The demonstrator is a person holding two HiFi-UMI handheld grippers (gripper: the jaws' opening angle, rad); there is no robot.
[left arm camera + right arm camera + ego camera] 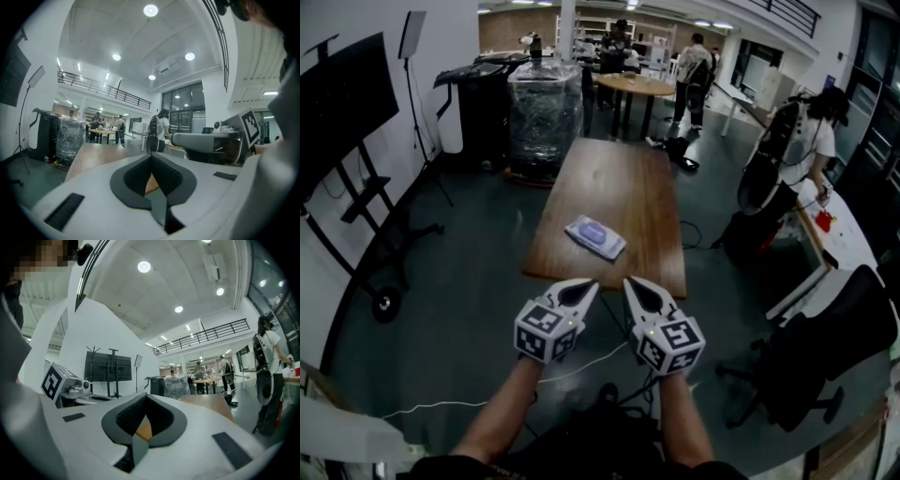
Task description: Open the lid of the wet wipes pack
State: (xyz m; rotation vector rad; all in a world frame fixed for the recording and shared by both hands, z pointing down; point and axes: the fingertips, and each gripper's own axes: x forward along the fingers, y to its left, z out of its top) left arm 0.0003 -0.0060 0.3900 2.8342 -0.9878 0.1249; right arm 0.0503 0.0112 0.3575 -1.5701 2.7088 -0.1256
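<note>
The wet wipes pack (595, 236), white with a purple lid, lies flat near the front end of the long wooden table (628, 192). Both grippers hover side by side just short of the table's near edge, in front of the pack and apart from it. My left gripper (589, 285) is shut with nothing in it, its tips meeting in the left gripper view (151, 157). My right gripper (630, 281) is shut and empty too, as the right gripper view shows (146, 397). Neither gripper view shows the pack; only the tabletop (89, 154) (206, 404) appears past the jaws.
A plastic-wrapped pallet (544, 117) stands beyond the table's far left corner. A black office chair (825, 356) and a white desk (839, 234) are at the right, with a person (802, 150) beside them. A screen on a stand (342, 112) is left. A cable (487, 398) crosses the floor.
</note>
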